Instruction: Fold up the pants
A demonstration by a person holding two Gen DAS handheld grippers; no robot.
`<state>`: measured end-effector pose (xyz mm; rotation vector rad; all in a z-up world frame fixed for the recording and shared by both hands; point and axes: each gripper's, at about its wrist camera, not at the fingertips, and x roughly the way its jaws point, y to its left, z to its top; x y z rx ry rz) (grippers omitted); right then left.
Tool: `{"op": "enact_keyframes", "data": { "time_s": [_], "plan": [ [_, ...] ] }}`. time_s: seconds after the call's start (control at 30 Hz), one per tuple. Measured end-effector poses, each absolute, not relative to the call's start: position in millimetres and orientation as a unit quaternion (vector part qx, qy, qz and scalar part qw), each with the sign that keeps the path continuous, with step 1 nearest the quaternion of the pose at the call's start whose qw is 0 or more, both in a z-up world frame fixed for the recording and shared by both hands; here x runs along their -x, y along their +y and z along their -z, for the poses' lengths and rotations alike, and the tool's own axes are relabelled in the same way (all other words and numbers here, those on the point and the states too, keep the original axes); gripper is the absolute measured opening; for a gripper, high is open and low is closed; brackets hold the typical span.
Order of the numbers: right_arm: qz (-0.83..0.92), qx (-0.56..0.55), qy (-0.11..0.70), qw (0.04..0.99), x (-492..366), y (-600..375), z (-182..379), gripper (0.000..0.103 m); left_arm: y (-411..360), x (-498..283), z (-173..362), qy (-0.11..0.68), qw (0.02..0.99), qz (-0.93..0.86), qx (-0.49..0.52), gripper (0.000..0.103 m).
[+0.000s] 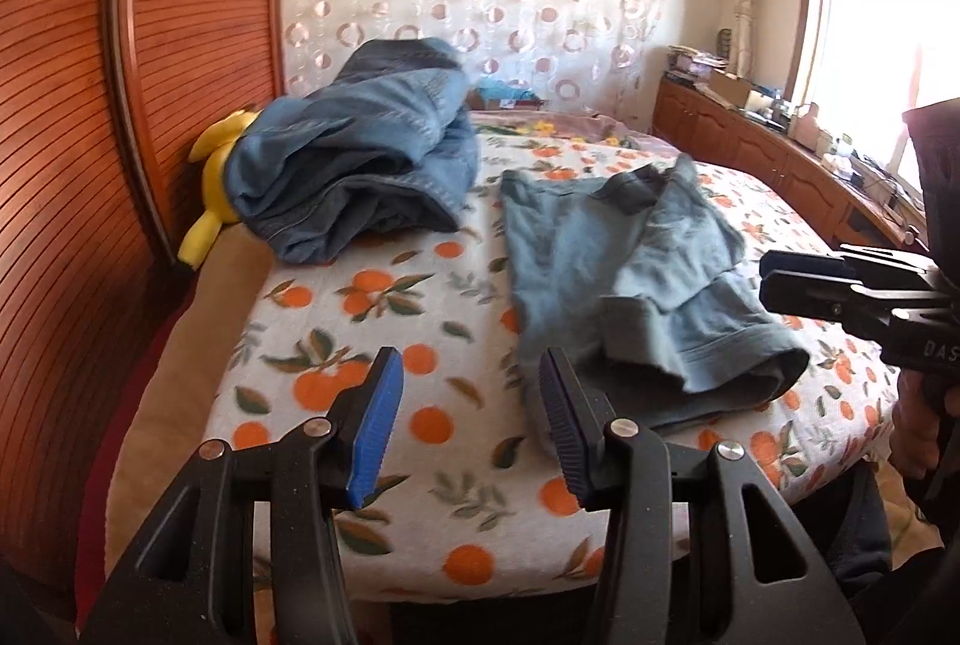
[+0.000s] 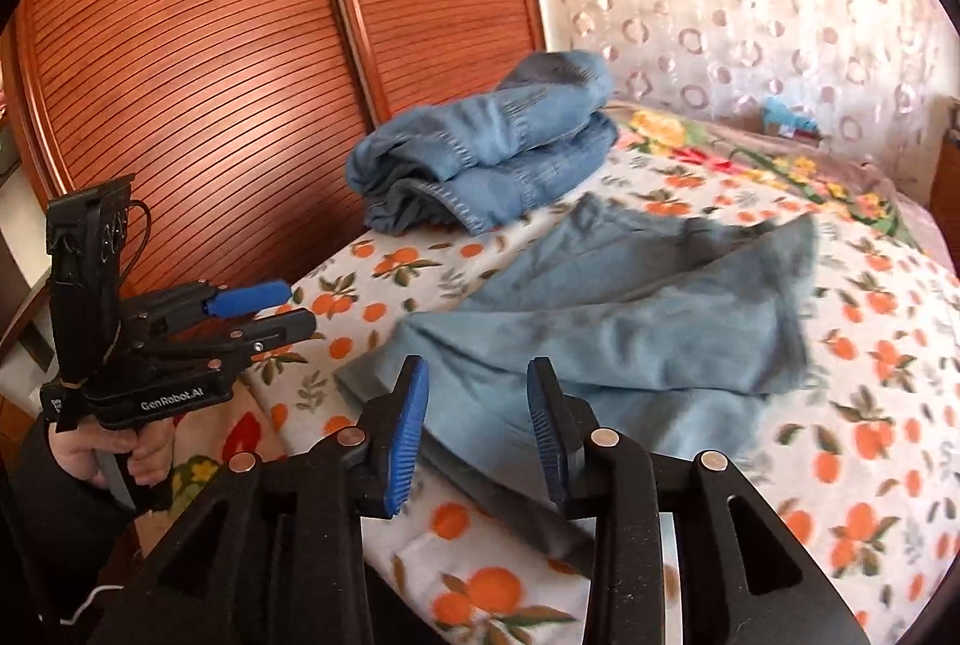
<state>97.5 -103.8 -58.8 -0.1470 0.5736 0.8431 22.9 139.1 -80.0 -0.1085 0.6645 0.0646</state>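
Left wrist view: the left gripper [image 1: 471, 423] hangs over the near edge of a bed covered by an orange-print blanket [image 1: 384, 297], its jaws parted with nothing between them. Just beyond its right finger lie the grey-blue pants [image 1: 624, 285], spread loosely on the blanket with one part doubled over the rest (the cloth looks blurred). Farther back, by the wooden louvred wardrobe [image 1: 72, 135], sits a pile of blue jeans [image 1: 366, 165], partly covering a yellow plush toy [image 1: 213, 201].

In the right wrist view the right gripper [image 2: 478, 426] hovers over the near end of the pants [image 2: 600, 333], jaws apart and gripping nothing. The person's left hand [image 2: 114, 456] holds the other tool's handle.
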Motion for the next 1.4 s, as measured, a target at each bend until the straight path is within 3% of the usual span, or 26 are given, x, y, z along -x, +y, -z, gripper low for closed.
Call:
{"op": "enact_keyframes", "data": {
  "time_s": [0.53,1.2,1.23,1.27,1.4],
  "plan": [
    [-0.277,0.078,0.304,0.908,-163,-157,69,0.038,97,-54,74,0.325,0.944,0.03,0.035,0.048],
    [-0.299,0.045,0.362,0.882,-216,-144,91,0.038,99,-73,94,0.351,0.933,0.056,0.056,0.047],
    [-0.301,0.045,0.361,0.882,-216,-145,91,0.034,99,-74,94,0.351,0.933,0.057,0.057,0.043],
    [-0.302,0.045,0.36,0.882,-215,-147,91,0.015,99,-75,95,0.352,0.932,0.058,0.058,0.04],
    [-0.312,0.043,0.35,0.882,-213,-150,84,0.006,100,-74,97,0.349,0.933,0.063,0.062,0.016]
  ]
}}
